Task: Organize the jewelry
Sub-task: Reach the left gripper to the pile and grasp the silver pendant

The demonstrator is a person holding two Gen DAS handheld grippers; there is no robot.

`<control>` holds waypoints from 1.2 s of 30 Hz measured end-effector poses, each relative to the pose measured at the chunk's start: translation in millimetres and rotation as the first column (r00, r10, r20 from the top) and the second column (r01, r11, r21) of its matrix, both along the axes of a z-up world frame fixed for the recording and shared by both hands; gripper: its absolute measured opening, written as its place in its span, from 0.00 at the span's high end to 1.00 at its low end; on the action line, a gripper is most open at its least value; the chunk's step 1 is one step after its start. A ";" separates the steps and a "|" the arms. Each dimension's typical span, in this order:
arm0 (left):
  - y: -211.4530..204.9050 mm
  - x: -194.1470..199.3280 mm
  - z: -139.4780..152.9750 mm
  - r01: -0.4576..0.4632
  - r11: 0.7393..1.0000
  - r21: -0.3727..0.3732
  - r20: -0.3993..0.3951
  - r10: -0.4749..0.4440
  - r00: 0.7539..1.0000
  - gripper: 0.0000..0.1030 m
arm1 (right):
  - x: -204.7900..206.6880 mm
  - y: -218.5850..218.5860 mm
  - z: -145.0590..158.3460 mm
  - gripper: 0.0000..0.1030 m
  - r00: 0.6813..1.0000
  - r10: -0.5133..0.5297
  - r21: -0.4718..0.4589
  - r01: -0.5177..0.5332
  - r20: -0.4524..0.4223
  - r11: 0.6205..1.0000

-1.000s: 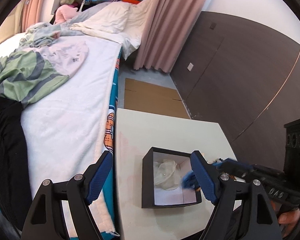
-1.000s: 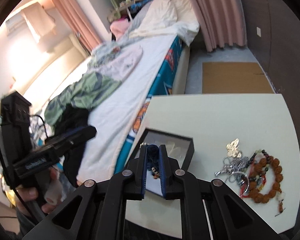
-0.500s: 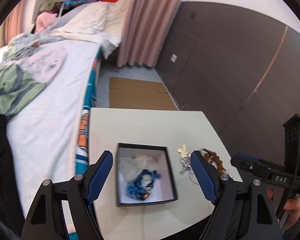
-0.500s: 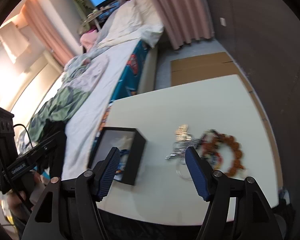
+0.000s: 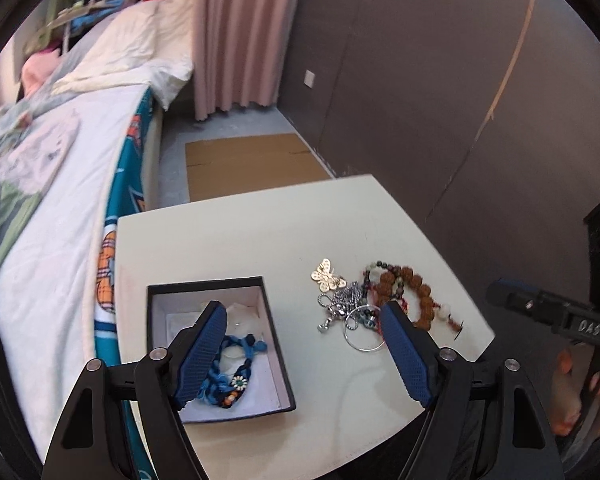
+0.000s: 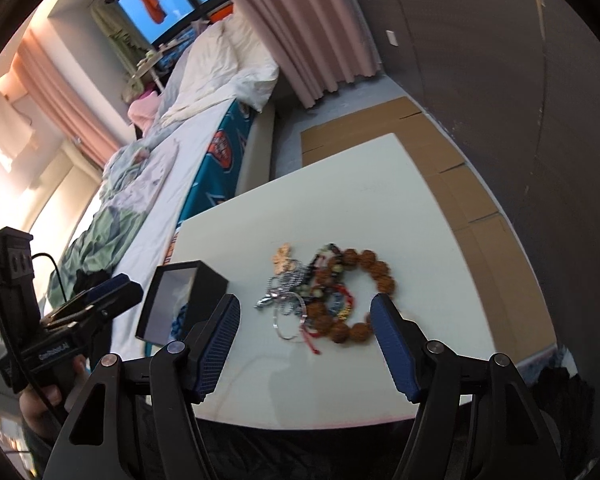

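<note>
A black open box (image 5: 156, 292) stands on the white table (image 5: 260, 232), and a blue braided bracelet (image 5: 240, 352) lies inside it. To its right is a tangled jewelry pile (image 5: 356, 300) with a gold butterfly pendant (image 5: 327, 274), silver chains and a brown bead bracelet (image 5: 416, 288). My left gripper (image 5: 302, 312) hovers between box and pile; its jaws are closing slightly and hold nothing. My right gripper (image 6: 305, 300) stands open and empty just above the pile (image 6: 320, 292), with the box (image 6: 204, 280) to its left.
A bed (image 5: 60, 200) with rumpled clothes runs along the table's left side. Flat cardboard (image 5: 244, 168) lies on the floor beyond the table. A dark wall panel (image 5: 440, 100) is on the right, and pink curtains (image 5: 236, 32) hang at the back.
My right gripper opened, left the blue bracelet in the box and moved right over the pile. The left gripper also swung right, bringing the pile into its view.
</note>
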State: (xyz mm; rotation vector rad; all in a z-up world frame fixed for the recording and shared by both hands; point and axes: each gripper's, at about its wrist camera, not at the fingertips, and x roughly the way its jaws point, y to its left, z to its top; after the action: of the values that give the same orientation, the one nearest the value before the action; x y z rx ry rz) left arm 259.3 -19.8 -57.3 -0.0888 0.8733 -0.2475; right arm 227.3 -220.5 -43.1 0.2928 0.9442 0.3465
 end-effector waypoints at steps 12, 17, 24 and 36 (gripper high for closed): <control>-52.9 34.2 -31.2 0.145 0.978 0.148 -0.134 -0.125 0.983 0.49 | 0.8 -46.5 -18.7 0.34 0.997 -0.070 0.038 0.070 -0.015 0.997; -68.2 46.9 -51.5 0.188 0.956 0.226 -0.203 -0.143 0.969 0.51 | -1.0 -60.9 -26.4 0.34 0.995 -0.093 0.051 0.094 -0.026 0.994; -85.2 58.1 -74.3 0.270 0.901 0.339 -0.284 -0.176 0.943 0.58 | -1.9 -75.6 -38.8 0.34 0.992 -0.120 0.062 0.123 -0.050 0.990; -99.3 76.0 -106.0 0.348 0.819 0.456 -0.381 -0.173 0.908 0.59 | -2.8 -93.3 -50.0 0.34 0.988 -0.144 0.077 0.148 -0.065 0.986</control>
State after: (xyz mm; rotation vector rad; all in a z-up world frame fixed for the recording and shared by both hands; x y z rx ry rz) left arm 335.3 -119.1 -163.3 0.5168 1.2593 -0.2544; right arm 224.5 -313.9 -93.1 0.4471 0.9619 0.2432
